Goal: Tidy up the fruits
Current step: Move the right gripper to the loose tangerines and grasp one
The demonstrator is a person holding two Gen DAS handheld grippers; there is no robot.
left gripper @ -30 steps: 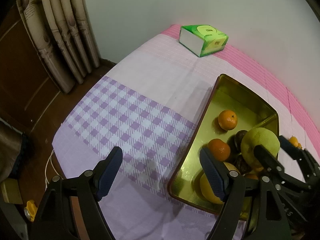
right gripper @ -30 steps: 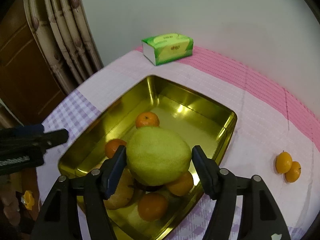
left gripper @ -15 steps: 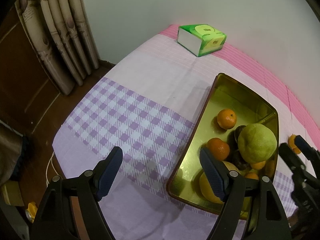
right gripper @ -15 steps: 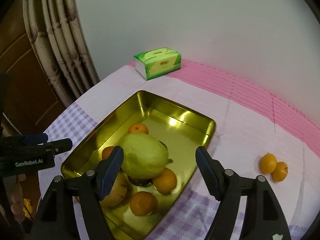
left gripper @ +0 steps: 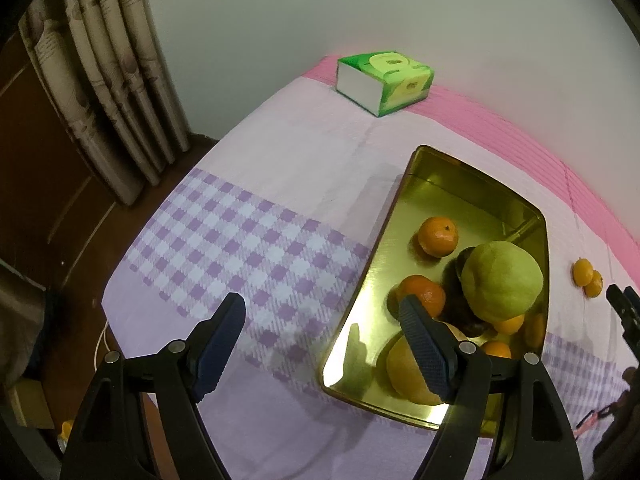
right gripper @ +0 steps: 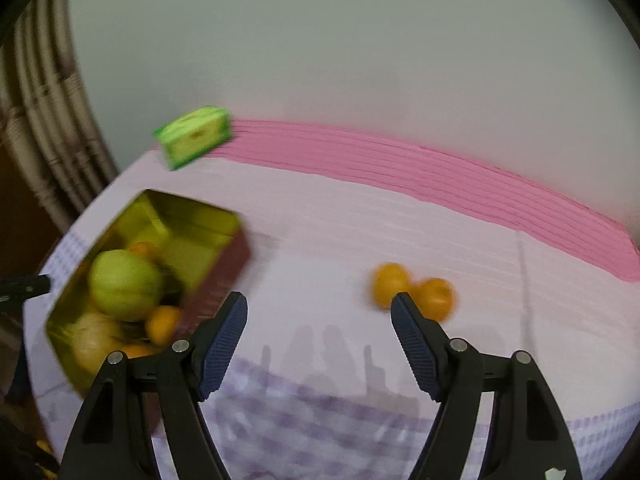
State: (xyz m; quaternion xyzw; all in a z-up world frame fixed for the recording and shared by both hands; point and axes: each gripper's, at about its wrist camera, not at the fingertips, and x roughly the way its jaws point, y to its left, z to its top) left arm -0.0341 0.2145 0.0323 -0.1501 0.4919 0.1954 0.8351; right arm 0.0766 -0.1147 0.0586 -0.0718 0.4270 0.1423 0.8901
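My right gripper (right gripper: 318, 334) stands about half open, holding nothing; I should centre it over the nearer of two small orange mandarins (right gripper: 390, 284) lying touching on the pale cloth, then descend. Left gripper (left gripper: 322, 342) idles open and empty beside the gold metal tray (left gripper: 472, 172) of fruit. A second ago the right jaws bracketed the big green pomelo (right gripper: 124, 286) in the tray; now they have swung clear toward the mandarins.

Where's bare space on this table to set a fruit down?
The checked cloth left of the gold tray is bare, as is the pale strip between the tray and tissue box. The tray's near end is crowded around the big green fruit.
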